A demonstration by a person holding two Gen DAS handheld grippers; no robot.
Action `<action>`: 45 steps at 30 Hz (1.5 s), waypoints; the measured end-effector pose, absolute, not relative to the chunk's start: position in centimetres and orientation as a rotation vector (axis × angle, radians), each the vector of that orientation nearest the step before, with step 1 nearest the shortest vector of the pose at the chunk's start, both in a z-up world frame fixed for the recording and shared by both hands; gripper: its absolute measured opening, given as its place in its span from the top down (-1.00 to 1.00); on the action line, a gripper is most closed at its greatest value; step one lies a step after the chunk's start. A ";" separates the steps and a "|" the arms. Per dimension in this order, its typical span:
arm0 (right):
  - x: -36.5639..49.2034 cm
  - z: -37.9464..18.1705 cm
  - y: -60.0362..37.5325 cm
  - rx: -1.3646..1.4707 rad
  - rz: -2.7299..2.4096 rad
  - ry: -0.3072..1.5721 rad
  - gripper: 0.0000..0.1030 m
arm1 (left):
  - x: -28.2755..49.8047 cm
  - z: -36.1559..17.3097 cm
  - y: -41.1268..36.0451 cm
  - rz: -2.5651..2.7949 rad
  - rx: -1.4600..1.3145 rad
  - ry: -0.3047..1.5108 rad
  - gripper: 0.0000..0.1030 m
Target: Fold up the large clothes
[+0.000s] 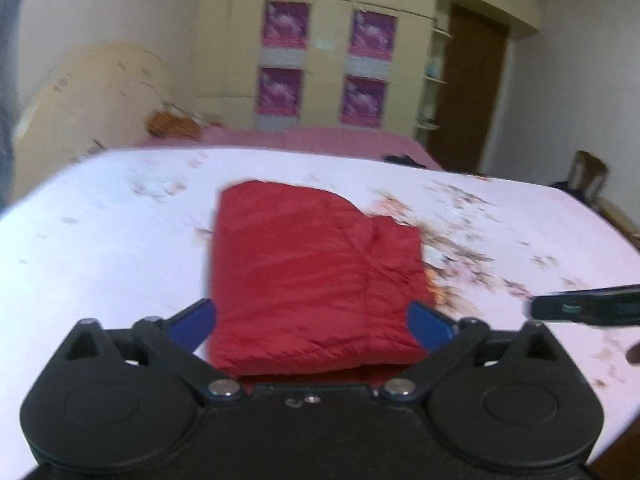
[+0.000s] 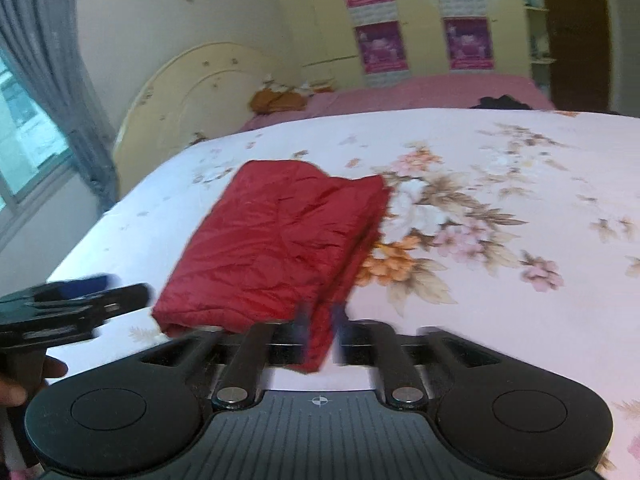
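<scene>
A red quilted garment (image 1: 312,276) lies folded into a thick rectangle on the floral bed sheet (image 1: 104,240). My left gripper (image 1: 312,322) is open, its blue fingertips (image 1: 194,322) spread at either side of the garment's near edge. In the right wrist view the same garment (image 2: 280,240) lies ahead and to the left. My right gripper (image 2: 320,332) has its fingers close together around the garment's near right corner, which hangs between them. The left gripper (image 2: 72,304) shows at the left edge of that view, and the right gripper (image 1: 584,306) at the right edge of the left wrist view.
The floral sheet (image 2: 500,220) covers a wide bed. A pink bed (image 1: 320,140) stands behind it, with a cream headboard (image 2: 192,92) to the left. A wardrobe with purple posters (image 1: 324,64), a brown door (image 1: 468,92) and a chair (image 1: 588,176) are at the back.
</scene>
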State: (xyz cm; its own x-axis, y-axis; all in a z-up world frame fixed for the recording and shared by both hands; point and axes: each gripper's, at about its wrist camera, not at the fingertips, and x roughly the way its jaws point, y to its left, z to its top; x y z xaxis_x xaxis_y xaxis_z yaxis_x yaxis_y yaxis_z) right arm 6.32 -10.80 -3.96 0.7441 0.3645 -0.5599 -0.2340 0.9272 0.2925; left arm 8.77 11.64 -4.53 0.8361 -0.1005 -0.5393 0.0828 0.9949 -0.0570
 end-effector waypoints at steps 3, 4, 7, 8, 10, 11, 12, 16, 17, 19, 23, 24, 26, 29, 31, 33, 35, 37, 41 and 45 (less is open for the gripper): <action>4.8 -3.6 -11.1 0.180 0.310 0.624 -0.99 | 7.9 -4.1 11.2 -0.106 -0.051 0.577 -1.00; 4.4 -3.5 -11.1 0.179 0.300 0.631 -0.99 | 7.5 -3.9 11.1 -0.100 -0.051 0.576 -1.00; 3.3 -3.2 -11.2 0.172 0.268 0.637 -0.99 | 6.3 -3.2 10.7 -0.084 -0.052 0.580 -1.00; 2.8 -3.1 -11.1 0.173 0.257 0.638 -0.99 | 5.8 -3.0 10.6 -0.079 -0.055 0.576 -1.00; 2.0 -2.8 -11.1 0.176 0.251 0.641 -0.99 | 4.9 -2.6 10.5 -0.075 -0.058 0.568 -1.00; 1.6 -2.7 -11.0 0.175 0.250 0.645 -0.99 | 4.4 -2.5 10.5 -0.075 -0.062 0.570 -1.00; 1.1 -2.5 -10.9 0.173 0.243 0.648 -0.99 | 4.0 -2.3 10.4 -0.077 -0.066 0.573 -1.00; -0.8 -1.7 -10.8 0.179 0.241 0.639 -0.99 | 2.0 -1.9 10.3 -0.079 -0.071 0.563 -1.00; -1.3 -1.5 -10.8 0.174 0.236 0.640 -0.99 | 1.5 -1.8 10.1 -0.078 -0.067 0.561 -1.00; -2.3 -1.1 -10.6 0.154 0.225 0.635 -0.99 | 0.2 -1.6 10.0 -0.079 -0.067 0.559 -1.00; -4.5 -0.8 -10.7 0.143 0.216 0.626 -0.99 | -1.8 -1.4 10.0 -0.082 -0.084 0.559 -1.00; -4.9 -0.9 -10.7 0.146 0.221 0.628 -0.99 | -2.0 -1.4 9.9 -0.081 -0.084 0.559 -1.00; -5.4 -1.0 -10.6 0.145 0.229 0.633 -0.99 | -2.4 -1.4 9.9 -0.080 -0.087 0.558 -1.00; -5.7 -1.0 -10.5 0.139 0.230 0.634 -0.99 | -2.6 -1.2 9.6 -0.082 -0.086 0.554 -1.00; -5.9 -0.8 -10.6 0.139 0.228 0.625 -0.99 | -2.8 -1.0 9.5 -0.085 -0.082 0.544 -1.00; -6.0 -0.6 -10.7 0.137 0.225 0.617 -0.99 | -3.0 -0.9 9.2 -0.086 -0.076 0.536 -1.00; -6.1 -0.5 -10.9 0.136 0.221 0.614 -0.99 | -3.0 -0.9 9.0 -0.090 -0.076 0.535 -1.00; -6.1 -0.5 -11.0 0.137 0.218 0.614 -0.99 | -3.0 -0.9 8.9 -0.092 -0.071 0.536 -1.00; -6.3 -0.6 -11.0 0.134 0.218 0.615 -0.99 | -3.0 -0.9 8.8 -0.094 -0.068 0.536 -1.00; -6.3 -0.6 -11.1 0.135 0.218 0.614 -0.99 | -3.0 -0.9 8.7 -0.094 -0.066 0.536 -1.00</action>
